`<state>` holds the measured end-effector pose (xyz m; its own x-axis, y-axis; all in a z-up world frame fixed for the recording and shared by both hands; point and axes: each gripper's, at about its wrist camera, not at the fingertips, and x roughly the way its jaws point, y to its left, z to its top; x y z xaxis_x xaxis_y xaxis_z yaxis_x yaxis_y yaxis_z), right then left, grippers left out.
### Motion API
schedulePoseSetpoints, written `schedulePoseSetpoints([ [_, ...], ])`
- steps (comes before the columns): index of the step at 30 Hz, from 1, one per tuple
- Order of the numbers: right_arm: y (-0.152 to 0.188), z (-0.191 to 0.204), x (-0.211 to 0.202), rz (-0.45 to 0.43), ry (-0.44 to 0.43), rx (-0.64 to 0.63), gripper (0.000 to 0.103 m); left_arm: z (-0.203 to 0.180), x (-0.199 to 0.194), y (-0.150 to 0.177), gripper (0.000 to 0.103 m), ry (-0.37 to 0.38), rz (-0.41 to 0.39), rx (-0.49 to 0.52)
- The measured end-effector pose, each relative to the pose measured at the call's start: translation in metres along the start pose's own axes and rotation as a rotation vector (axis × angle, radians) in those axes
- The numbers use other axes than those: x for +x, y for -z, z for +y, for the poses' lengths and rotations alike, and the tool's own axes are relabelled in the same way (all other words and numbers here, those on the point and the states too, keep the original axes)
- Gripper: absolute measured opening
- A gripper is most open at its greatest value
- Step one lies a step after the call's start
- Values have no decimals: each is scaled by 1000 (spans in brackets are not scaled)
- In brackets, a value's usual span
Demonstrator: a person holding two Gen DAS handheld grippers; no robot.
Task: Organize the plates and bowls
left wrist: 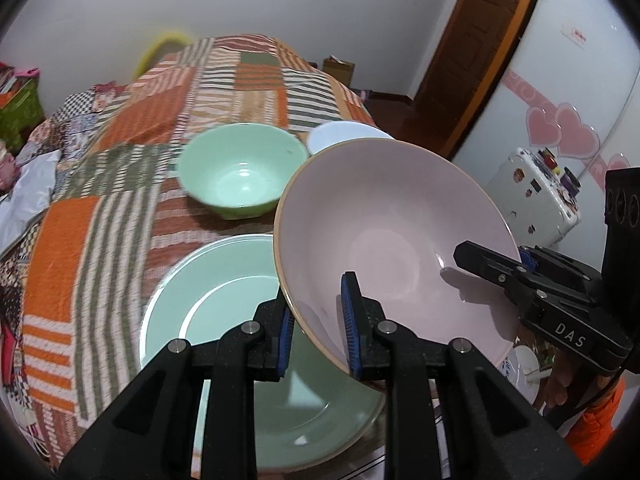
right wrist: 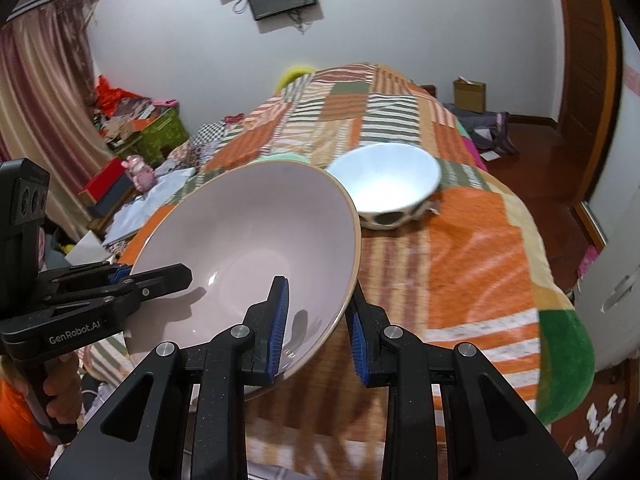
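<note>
A large pink bowl [left wrist: 392, 232] is held tilted in the air above the quilt-covered table [left wrist: 100, 184]. My left gripper [left wrist: 320, 328] is shut on its near rim. My right gripper [right wrist: 316, 328] is shut on the opposite rim of the pink bowl [right wrist: 256, 240]; it also shows in the left wrist view [left wrist: 520, 268]. Under the bowl lies a green plate [left wrist: 224, 312]. A green bowl [left wrist: 240, 172] stands behind it. A white bowl [right wrist: 384, 184] with dark spots stands further right; its rim shows in the left wrist view [left wrist: 340, 136].
The table's right edge drops to a wooden floor [right wrist: 532, 176] with a cardboard box [right wrist: 468, 96]. Boxes and clutter [right wrist: 132, 128] stand at the left. A white cabinet [left wrist: 580, 80] with heart stickers is at the right.
</note>
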<state>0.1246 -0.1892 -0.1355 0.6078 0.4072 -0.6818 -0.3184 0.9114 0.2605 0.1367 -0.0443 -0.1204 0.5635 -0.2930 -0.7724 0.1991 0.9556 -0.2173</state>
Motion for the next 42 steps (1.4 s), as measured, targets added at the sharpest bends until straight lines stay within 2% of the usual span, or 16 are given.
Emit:
schedulePoseSetpoints([
  [15, -5, 78, 24, 26, -87, -125, 26, 76, -59, 32, 22, -80, -89, -130],
  [27, -4, 145, 52, 64, -171, -209, 26, 137, -98, 61, 22, -157, -127, -225],
  [42, 7, 195, 100, 169, -234, -266, 26, 204, -102, 93, 22, -211, -75, -331],
])
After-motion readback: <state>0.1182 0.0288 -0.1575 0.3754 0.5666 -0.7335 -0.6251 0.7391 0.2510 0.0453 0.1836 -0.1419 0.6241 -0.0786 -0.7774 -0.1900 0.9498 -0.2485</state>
